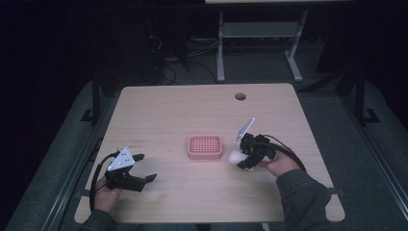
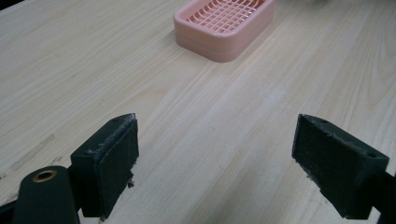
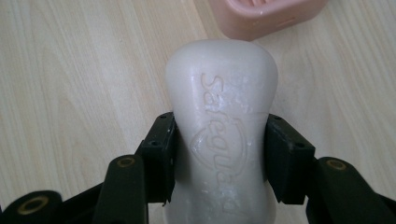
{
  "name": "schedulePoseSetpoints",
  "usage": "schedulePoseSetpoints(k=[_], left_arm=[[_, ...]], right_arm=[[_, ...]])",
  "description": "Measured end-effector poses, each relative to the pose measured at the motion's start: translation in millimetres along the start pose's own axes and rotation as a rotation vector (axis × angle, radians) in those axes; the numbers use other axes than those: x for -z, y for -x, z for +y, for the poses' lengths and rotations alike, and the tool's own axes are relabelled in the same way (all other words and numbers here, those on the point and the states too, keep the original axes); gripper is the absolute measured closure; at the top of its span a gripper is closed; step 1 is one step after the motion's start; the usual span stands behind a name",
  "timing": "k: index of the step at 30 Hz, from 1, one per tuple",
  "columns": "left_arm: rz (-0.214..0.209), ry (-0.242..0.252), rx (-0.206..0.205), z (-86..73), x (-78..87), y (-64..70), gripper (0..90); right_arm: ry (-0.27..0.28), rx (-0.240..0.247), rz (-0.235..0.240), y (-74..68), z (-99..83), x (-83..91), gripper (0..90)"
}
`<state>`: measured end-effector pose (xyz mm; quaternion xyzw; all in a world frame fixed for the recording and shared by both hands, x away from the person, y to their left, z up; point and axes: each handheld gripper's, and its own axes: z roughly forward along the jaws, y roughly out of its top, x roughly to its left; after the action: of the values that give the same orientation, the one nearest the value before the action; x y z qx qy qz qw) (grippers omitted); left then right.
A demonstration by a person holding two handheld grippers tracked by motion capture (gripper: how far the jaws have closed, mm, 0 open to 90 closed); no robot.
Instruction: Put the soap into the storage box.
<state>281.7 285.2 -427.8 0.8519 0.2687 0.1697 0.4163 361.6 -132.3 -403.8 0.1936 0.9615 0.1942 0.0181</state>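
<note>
High view: pink soap dish [image 1: 205, 147] mid-table [image 1: 192, 115], right gripper [image 1: 244, 161] just right of it, clamped on white soap bar [image 1: 235, 156]. Left gripper [image 1: 144, 167] near left edge, jaws apart, nothing held.

Left gripper view: jaws wide over bare wood, dish [image 2: 224, 25] ahead.

Right gripper view: pads squeezing bar [image 3: 222, 126] across its narrowed waist, embossed face up, dish [image 3: 266, 14] just beyond. Probably rigid, light, slick; waist grip sensible, moderate squeeze.

- Left gripper [image 1: 144, 168]: black, grey three-cornered plate w/ dots, black cable.
- Right gripper [image 1: 240, 161]: black, brass-ringed holes, screws in pads, looping cable.
- Sleeves [image 1: 300, 192]: grey-green.
</note>
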Motion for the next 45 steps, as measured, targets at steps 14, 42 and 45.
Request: schedulePoseSetpoints(k=[14, 42, 45], left_arm=[[0.001, 0.001, -0.002, 0.1, 0.5, -0.4, 14.1], [0.001, 0.000, 0.000, 0.3, -0.6, -0.1, 14.1], [0.000, -0.001, 0.001, 0.4, -0.8, 0.2, 14.1]], right_arm=[[-0.002, 0.034, 0.003, 4.2, 26.9, -0.1, 48.8], [0.018, 0.053, 0.026, 14.4, 58.7, -6.6, 48.7], [0.020, 0.057, 0.032, 15.1, 62.1, -8.9, 48.7]])
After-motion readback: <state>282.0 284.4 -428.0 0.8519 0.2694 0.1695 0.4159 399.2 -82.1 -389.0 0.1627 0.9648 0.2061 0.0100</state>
